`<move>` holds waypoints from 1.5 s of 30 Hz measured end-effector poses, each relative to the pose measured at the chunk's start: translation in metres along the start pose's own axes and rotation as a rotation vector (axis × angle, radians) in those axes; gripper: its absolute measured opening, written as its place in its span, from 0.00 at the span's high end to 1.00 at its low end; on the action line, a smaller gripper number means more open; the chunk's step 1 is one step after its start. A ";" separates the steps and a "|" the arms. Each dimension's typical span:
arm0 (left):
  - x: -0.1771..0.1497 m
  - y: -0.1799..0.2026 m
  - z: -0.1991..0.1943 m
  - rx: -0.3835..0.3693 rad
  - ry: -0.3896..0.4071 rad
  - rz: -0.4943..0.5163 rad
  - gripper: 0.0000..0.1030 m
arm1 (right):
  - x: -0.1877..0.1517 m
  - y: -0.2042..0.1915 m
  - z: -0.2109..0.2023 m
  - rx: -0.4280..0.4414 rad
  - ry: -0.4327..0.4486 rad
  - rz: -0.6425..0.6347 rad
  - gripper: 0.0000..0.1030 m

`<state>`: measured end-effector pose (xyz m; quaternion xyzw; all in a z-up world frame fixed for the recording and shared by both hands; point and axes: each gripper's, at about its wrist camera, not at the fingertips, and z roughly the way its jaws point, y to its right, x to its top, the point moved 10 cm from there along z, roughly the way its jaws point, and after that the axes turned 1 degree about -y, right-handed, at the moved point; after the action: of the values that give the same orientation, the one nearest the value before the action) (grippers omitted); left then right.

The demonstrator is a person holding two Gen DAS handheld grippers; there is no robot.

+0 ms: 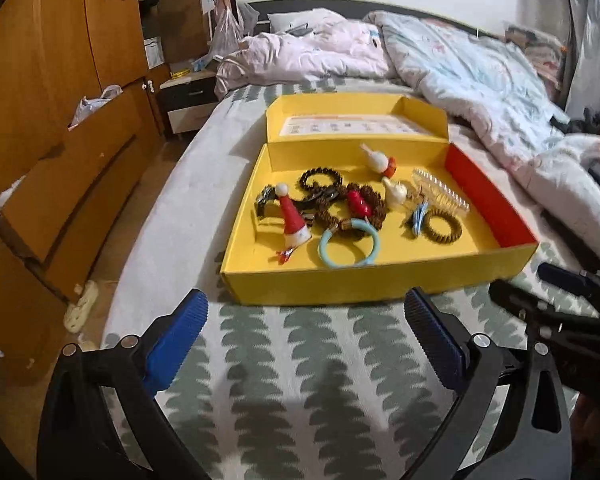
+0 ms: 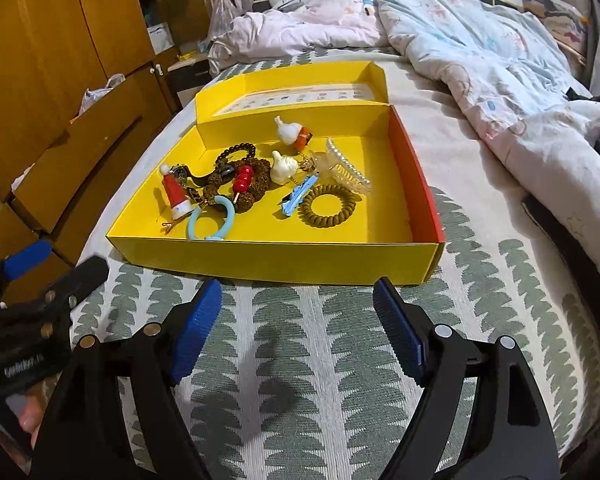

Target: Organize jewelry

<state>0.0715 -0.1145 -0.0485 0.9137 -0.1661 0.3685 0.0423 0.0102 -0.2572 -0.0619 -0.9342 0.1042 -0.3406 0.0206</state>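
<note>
An open yellow box (image 1: 380, 280) (image 2: 284, 258) lies on the bed with its lid folded back. Inside lie a red Santa-hat clip (image 1: 294, 222) (image 2: 176, 194), a light blue bangle (image 1: 349, 249) (image 2: 211, 222), brown bead bracelets (image 1: 320, 179) (image 2: 236, 152), red beads (image 1: 359, 203) (image 2: 243, 179), two white garlic charms (image 1: 376, 157) (image 2: 285, 167), a blue hair clip (image 2: 300, 196), a coiled brown hair tie (image 1: 442, 230) (image 2: 327, 206) and a pearl comb clip (image 1: 444, 192) (image 2: 348, 168). My left gripper (image 1: 306, 316) and right gripper (image 2: 298, 306) are open and empty, just before the box's front wall.
The box sits on a sheet with green leaf print (image 1: 300, 380) (image 2: 300, 380). Rumpled quilts (image 1: 480, 80) (image 2: 500, 60) lie behind and to the right. A wooden wardrobe and drawers (image 1: 60, 120) (image 2: 60, 80) stand left of the bed, with a nightstand (image 1: 188, 100) beyond.
</note>
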 end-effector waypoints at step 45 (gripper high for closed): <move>-0.008 0.004 0.013 0.083 -0.053 0.124 0.05 | 0.002 0.004 -0.006 -0.021 0.008 0.011 0.18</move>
<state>0.0733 -0.1185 -0.0633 0.9121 -0.2078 0.3526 -0.0229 0.0077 -0.2615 -0.0565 -0.9325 0.1128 -0.3430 0.0121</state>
